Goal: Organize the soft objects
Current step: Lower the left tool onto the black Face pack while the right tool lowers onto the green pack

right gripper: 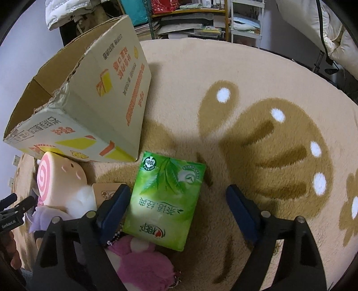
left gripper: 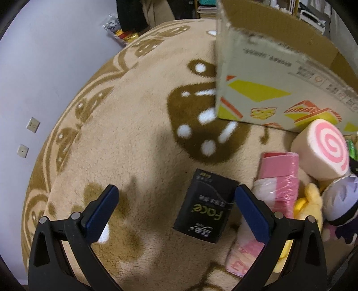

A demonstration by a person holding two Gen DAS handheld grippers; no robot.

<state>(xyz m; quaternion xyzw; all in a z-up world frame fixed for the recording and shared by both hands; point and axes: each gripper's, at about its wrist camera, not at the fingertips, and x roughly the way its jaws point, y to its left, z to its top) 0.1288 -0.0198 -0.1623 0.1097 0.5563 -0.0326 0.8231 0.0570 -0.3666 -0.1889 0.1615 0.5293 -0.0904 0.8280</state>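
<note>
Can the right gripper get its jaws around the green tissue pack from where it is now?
Probably yes. The right gripper stands open over the green tissue pack, which lies flat on the rug with its top clear. One finger crowds the pink plush.

Round beige rug (left gripper: pixel 138 138) with brown mushroom and flower patterns, spread over a pale floor (left gripper: pixel 56 67). Two white wall sockets (left gripper: pixel 33 125) off the rug's edge, crinkled foil packets (left gripper: pixel 120 33) on the floor beyond it. Shelving (right gripper: pixel 190 20) stacked with papers and boxes behind, white bedding (right gripper: pixel 331 29) alongside.
</note>
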